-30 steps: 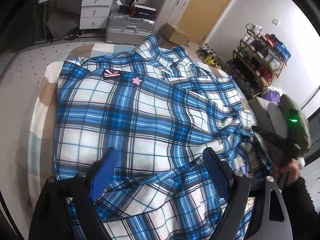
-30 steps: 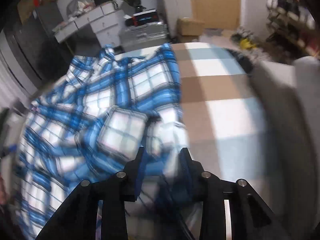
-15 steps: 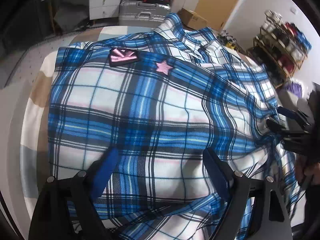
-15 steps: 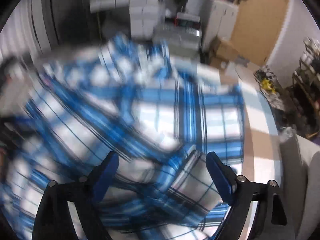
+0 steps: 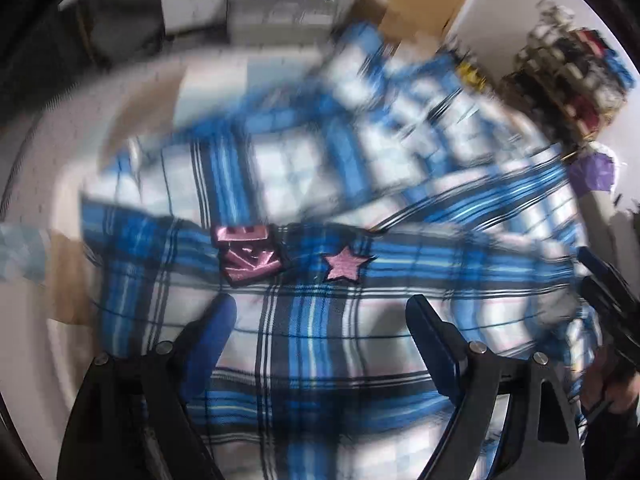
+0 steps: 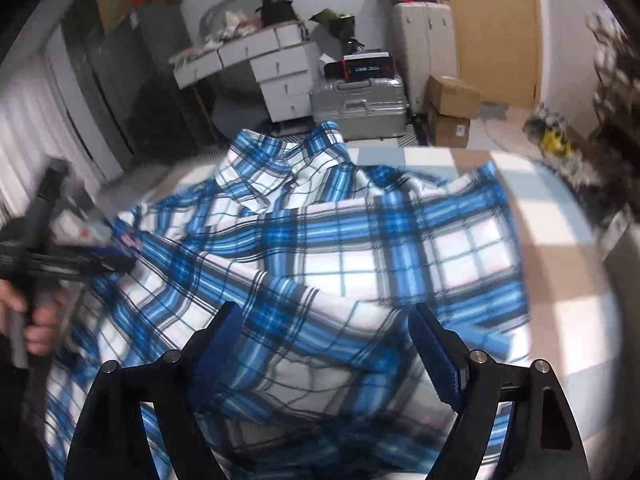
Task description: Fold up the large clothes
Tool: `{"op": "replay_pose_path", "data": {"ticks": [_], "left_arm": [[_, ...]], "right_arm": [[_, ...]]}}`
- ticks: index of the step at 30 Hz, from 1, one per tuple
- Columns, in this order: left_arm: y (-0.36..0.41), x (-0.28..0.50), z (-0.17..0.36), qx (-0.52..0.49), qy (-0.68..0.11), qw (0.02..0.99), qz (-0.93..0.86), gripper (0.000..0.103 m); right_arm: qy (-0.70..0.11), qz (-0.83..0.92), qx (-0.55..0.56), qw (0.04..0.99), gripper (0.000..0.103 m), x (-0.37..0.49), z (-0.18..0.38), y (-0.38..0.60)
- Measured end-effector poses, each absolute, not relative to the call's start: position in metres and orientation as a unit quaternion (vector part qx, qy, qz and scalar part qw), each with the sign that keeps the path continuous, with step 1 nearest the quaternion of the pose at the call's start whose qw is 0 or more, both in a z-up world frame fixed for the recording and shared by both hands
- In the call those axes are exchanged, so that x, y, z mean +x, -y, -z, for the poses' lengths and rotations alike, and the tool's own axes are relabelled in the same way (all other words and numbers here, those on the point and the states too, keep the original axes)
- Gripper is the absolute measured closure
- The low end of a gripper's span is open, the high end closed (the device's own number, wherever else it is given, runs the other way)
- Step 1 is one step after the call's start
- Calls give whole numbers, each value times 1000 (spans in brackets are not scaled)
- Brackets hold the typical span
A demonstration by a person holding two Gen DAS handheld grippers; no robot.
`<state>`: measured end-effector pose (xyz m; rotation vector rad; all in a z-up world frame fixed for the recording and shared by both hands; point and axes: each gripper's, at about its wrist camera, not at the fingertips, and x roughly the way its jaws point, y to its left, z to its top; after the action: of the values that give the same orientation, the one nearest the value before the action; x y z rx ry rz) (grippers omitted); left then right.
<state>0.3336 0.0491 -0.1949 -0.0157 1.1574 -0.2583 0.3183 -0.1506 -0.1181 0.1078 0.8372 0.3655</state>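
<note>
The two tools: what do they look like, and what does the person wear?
Both the left tool and the right tool have black angular frames with silver bolts and blue ribbed pads on the fingers. The person's sleeve is dark.

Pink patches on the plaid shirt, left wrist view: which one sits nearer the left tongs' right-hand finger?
The star-shaped patch. The other pink patch is blocky, roughly rectangular, and lies to its left, above the left-hand finger.

Shirt (image 6: pixel 344 248) blue-white plaid; star patch (image 5: pixel 345 267) pink; fingers (image 6: pixel 218 344) blue.
</note>
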Motion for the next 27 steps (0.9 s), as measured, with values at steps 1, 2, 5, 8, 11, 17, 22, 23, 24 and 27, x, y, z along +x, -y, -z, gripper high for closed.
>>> {"op": "replay_pose_path", "data": {"ticks": [1, 2, 5, 8, 11, 17, 22, 23, 24, 27], "left_arm": [[-47, 330, 196, 12, -537, 836, 108, 18], [-45, 328, 200, 31, -541, 834, 103, 17], [-44, 310, 183, 34, -526, 843, 106, 19], [-35, 275, 157, 20, -496, 855, 151, 19], [-31, 255, 165, 54, -490, 856, 153, 18], [-38, 253, 190, 61, -512, 849, 117, 18], [-32, 220, 140, 58, -418, 901, 98, 23], [-30, 217, 139, 64, -409, 905, 93, 23], [-30, 217, 142, 67, -411, 905, 87, 23], [-32, 234, 168, 64, -452, 887, 71, 23]], "right_arm": [[-409, -179, 52, 893, 18, 319, 123, 148], [-416, -175, 42, 891, 18, 317, 129, 145], [-403, -171, 9, 899, 18, 311, 134, 133], [-360, -175, 23, 916, 10, 303, 129, 138], [-319, -181, 69, 928, 10, 289, 126, 152], [-272, -154, 141, 939, 5, 281, 118, 181], [-275, -162, 162, 934, 5, 287, 118, 188], [-273, -163, 159, 935, 5, 284, 118, 186], [-270, -164, 155, 936, 5, 284, 117, 185], [-262, -169, 143, 939, 5, 282, 116, 180]]}}
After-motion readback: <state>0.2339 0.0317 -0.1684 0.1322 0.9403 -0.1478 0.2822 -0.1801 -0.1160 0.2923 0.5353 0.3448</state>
